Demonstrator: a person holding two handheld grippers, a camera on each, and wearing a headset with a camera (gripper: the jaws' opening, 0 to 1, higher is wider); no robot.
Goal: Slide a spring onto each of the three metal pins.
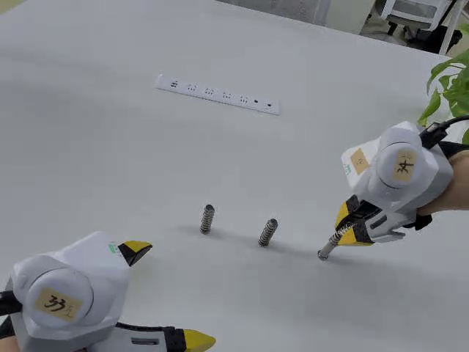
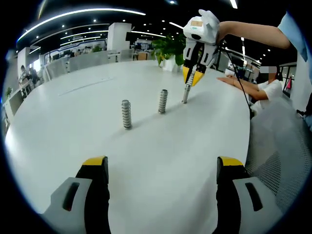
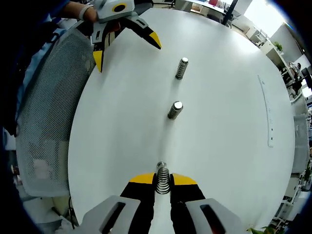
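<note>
The right gripper (image 1: 344, 233) pinches the last spring (image 3: 162, 178) between near-closed fingers (image 3: 141, 179), lined up on the third pin (image 1: 323, 254) for threading, while the left gripper (image 1: 168, 293) hangs wide open, empty.

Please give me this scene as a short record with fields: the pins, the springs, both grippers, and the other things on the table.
surface: white round table
first pin: upright metal pin, covered by a grey coil spring
second pin: upright metal pin, also covered by a grey coil spring
third pin: metal pin, lower part bare
third spring: grey coil spring around the third pin's upper part
right gripper: shut on third spring
left gripper: open, holds nothing, apart from the pins
other: white power strip; green plant at the table's edge
</note>
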